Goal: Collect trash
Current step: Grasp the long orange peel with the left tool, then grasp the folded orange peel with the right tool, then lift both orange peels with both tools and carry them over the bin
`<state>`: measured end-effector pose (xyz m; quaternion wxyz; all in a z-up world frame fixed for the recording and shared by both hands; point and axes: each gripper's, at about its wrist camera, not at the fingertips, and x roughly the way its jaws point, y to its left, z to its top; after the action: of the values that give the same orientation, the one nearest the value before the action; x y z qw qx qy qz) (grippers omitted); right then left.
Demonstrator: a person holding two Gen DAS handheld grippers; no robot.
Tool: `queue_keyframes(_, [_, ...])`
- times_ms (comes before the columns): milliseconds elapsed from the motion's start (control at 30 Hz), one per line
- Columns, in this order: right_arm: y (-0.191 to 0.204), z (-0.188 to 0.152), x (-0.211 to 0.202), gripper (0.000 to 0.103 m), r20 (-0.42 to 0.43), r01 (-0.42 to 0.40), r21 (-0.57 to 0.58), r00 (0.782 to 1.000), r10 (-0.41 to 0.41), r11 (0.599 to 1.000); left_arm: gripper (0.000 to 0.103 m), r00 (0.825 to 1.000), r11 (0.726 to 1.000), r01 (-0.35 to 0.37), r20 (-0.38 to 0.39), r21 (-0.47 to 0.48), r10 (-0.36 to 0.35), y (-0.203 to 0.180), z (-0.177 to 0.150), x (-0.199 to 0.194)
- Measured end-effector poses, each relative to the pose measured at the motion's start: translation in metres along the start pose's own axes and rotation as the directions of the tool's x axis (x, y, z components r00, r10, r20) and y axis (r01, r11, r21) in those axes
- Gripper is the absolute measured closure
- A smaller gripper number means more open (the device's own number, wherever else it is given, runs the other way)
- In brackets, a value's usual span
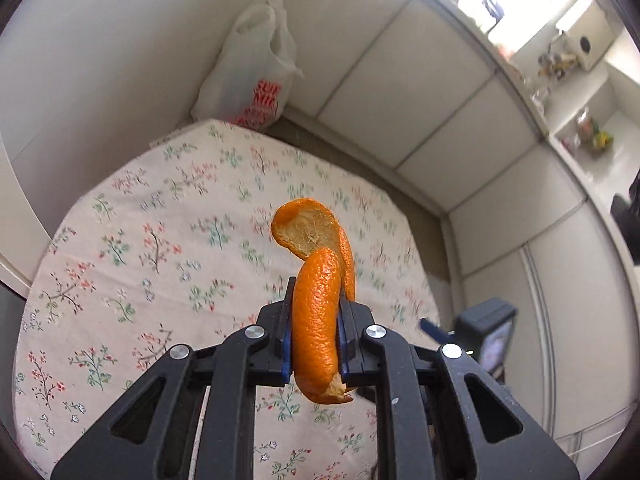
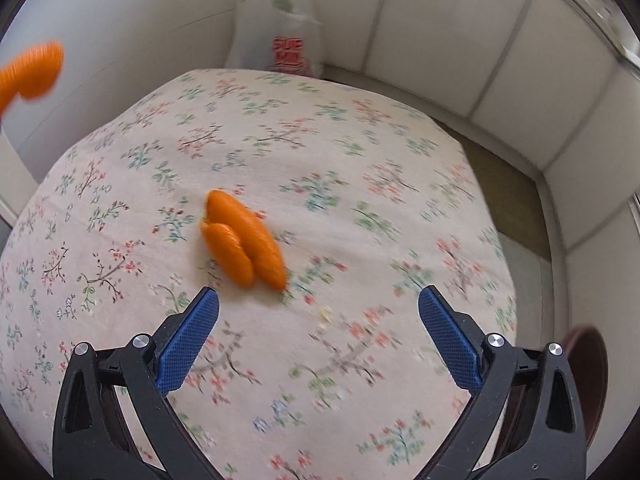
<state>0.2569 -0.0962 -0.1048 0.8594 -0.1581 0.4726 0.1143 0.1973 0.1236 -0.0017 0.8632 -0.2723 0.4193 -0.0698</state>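
My left gripper [image 1: 314, 300] is shut on a long curled strip of orange peel [image 1: 316, 300] and holds it above the floral tablecloth [image 1: 140, 240]. That peel shows blurred at the far left of the right wrist view [image 2: 32, 72]. A second piece of orange peel [image 2: 244, 240] lies on the cloth [image 2: 360, 160] just ahead and left of my right gripper [image 2: 318, 304], which is open and empty above the table. A white plastic bag with red print [image 1: 248, 68] stands at the table's far edge, also in the right wrist view [image 2: 280, 28].
White partition panels [image 1: 420, 92] wall the table at the back and right. Shelves with small items [image 1: 580, 100] are at the upper right. The right gripper's body [image 1: 488, 332] shows at the table's right edge. A dark round object [image 2: 588, 368] sits by the table's right edge.
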Motion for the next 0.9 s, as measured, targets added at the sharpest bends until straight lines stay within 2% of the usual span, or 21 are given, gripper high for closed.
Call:
queue_keyframes(67, [0.015,0.010,0.010,0.009,-0.015,-0.033,-0.038,0.999,0.033,0.999,0.087,1.000,0.999,0.016,0.016,-0.030,-0.015,0.006,0.008,-0.004])
queue_keyframes(167, [0.034,0.022,0.024,0.021,-0.045,-0.071,-0.076,0.997,0.068,0.995,0.087,0.999,0.997,0.032,0.027,-0.066,-0.030,0.015,0.015,-0.009])
queue_keyframes(233, [0.042,0.028,0.034,0.022,-0.064,-0.090,-0.089,0.994,0.085,0.992,0.087,0.999,0.996,0.036,0.030,-0.078,-0.034,0.019,0.018,-0.009])
queue_keyframes(367, [0.056,0.033,0.046,0.023,-0.075,-0.087,-0.129,0.994,0.077,0.988,0.087,0.999,0.994,0.049,0.027,-0.094,-0.047,0.023,0.020,-0.008])
queue_keyframes(467, [0.062,0.035,0.055,0.030,-0.093,-0.079,-0.153,0.994,0.065,0.985,0.087,0.998,0.994,0.053,0.023,-0.097,-0.051,0.024,0.021,-0.007])
queue_keyframes(533, [0.063,0.035,0.057,0.036,-0.085,-0.080,-0.157,0.994,0.067,0.984,0.087,0.998,0.993,0.054,0.020,-0.101,-0.052,0.024,0.021,-0.006])
queue_keyframes(600, [0.060,0.038,0.057,0.058,-0.076,-0.079,-0.145,0.995,0.068,0.986,0.087,0.999,0.993,0.053,0.017,-0.105,-0.052,0.025,0.020,-0.004])
queue_keyframes(800, [0.055,0.035,0.053,0.077,-0.055,-0.072,-0.125,0.996,0.065,0.990,0.087,0.999,0.993,0.044,0.013,-0.107,-0.043,0.026,0.019,0.000])
queue_keyframes(900, [0.054,0.034,0.049,0.082,-0.042,-0.062,-0.101,0.997,0.058,0.993,0.087,0.999,0.994,0.038,0.013,-0.106,-0.037,0.026,0.018,0.002])
